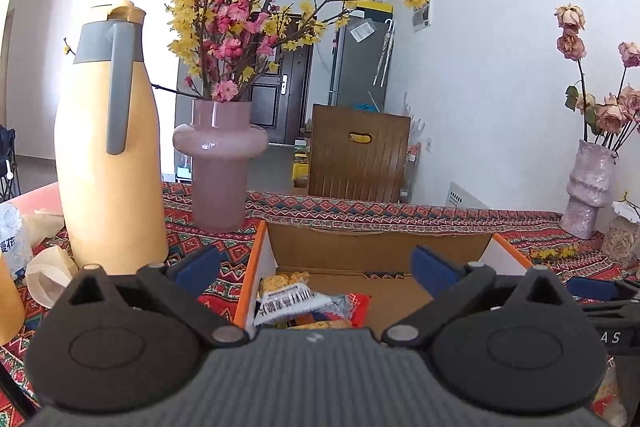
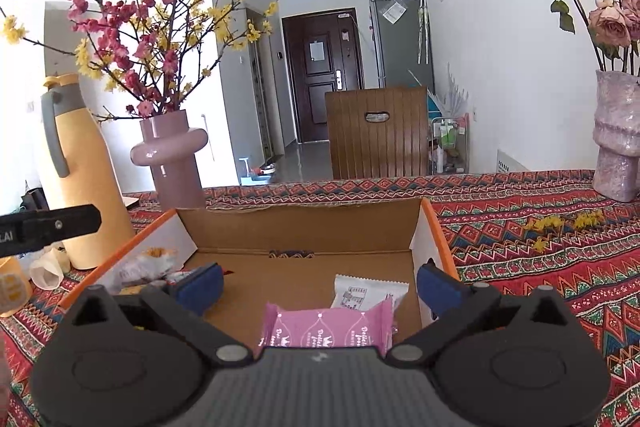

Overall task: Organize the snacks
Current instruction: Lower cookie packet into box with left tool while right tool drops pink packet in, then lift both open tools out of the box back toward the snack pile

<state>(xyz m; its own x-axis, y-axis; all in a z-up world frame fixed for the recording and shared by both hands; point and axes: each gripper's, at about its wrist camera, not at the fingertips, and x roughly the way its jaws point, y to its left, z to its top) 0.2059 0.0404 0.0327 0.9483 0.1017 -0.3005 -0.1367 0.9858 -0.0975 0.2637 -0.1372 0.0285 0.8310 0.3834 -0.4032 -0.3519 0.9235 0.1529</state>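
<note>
Both claws are spread wide with nothing pinched: the left gripper [image 1: 312, 269] hangs over the left side of the cardboard box [image 1: 380, 247], where a pile of snack packets [image 1: 308, 303] sits against the left wall. The right gripper [image 2: 320, 285] hovers over the box's right side, above a pink packet [image 2: 326, 327] and a white packet [image 2: 366, 291] lying near the right wall. The box sits on the patterned tablecloth [image 2: 520, 227] toward the table's near edge, with a yellow thermos [image 1: 108, 147] and pink vase [image 1: 220, 163] just off its left corner.

I'm looking down a bright, white-walled room [image 2: 500, 67] to a dark panelled door [image 2: 320, 75]; a grey fridge [image 2: 400, 43] stands right of it, a slatted wooden chair back [image 2: 376, 133] at the table's [image 2: 520, 227] far edge, the glossy floor [image 2: 308, 159] beyond
</note>
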